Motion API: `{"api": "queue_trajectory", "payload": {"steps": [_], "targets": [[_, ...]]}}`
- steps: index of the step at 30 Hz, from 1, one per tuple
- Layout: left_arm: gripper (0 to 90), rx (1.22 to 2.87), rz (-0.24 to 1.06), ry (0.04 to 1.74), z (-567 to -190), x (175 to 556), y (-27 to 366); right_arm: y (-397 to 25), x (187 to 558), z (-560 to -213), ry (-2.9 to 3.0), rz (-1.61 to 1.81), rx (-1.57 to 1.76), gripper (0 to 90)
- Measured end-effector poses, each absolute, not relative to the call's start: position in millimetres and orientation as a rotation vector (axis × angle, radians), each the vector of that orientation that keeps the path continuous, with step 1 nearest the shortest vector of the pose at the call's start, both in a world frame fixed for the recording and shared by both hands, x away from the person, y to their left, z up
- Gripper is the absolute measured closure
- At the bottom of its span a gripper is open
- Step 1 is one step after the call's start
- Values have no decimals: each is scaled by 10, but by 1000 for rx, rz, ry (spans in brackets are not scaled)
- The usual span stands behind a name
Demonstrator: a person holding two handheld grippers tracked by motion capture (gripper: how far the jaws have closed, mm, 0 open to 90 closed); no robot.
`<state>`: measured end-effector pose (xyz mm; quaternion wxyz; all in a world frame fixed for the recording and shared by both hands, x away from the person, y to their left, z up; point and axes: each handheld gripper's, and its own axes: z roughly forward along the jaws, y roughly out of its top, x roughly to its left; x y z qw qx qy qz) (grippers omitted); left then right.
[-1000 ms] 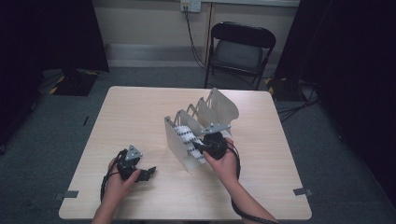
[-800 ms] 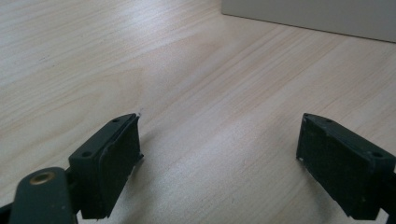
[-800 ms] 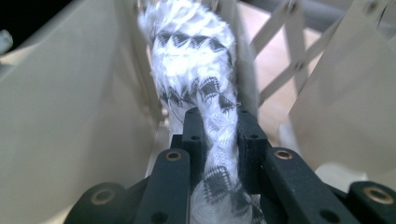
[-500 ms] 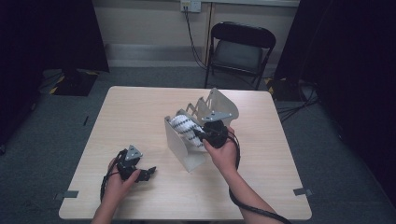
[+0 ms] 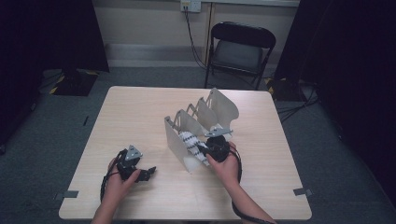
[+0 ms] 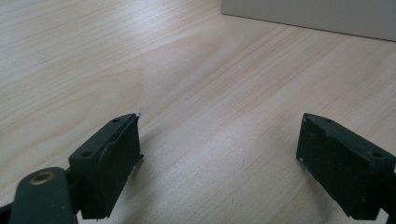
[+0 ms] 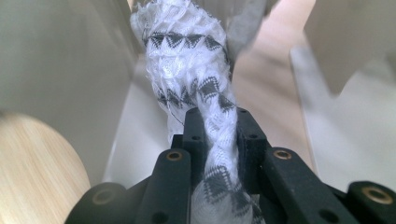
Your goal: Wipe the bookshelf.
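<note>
- The left claw (image 5: 148,173) rests on the pale wooden table (image 5: 140,112) at about 8 o'clock from the table's middle. In the left gripper view its jaws stand wide apart, with bare wood between them and nothing held.
- Next comes the slotted rack (image 5: 201,122), a row of pale upright divider panels on a flat base, running from near the table's middle toward 1 o'clock.
- The white cloth with black zigzag bands (image 5: 191,143) lies in the nearest slot of that rack, between the front panel and the one behind it. It looks to be a sock or a small knitted piece; I cannot tell which.
- The right claw (image 5: 201,150) sits at about 5 o'clock from the rack. In the right gripper view the jaws are closed narrow on the cloth (image 7: 196,88), pinching a bunched part while the rest rises ahead into the slot.
- The cloth is probably very light, soft and limp, so it will likely sag and fold wherever it is unsupported.
- Its open knit may snag on a panel edge, and a thin pinch could slip.
- A hold on a thick gathered fold near the middle, as now, seems safest.
</note>
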<state>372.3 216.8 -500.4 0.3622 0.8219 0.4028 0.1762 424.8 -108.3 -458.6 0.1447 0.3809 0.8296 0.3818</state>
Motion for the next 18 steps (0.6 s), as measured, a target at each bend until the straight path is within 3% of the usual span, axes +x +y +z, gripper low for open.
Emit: {"api": "queue_trajectory", "payload": {"steps": [10,18], "targets": [[133,2116,454,1038,-5004,3723,2168,-1114,4169,-4733,2428,1098,1118,780],[133,2116,454,1038,-5004,3723,2168,-1162,4114,-4388,2406,1135,1077,780]]}}
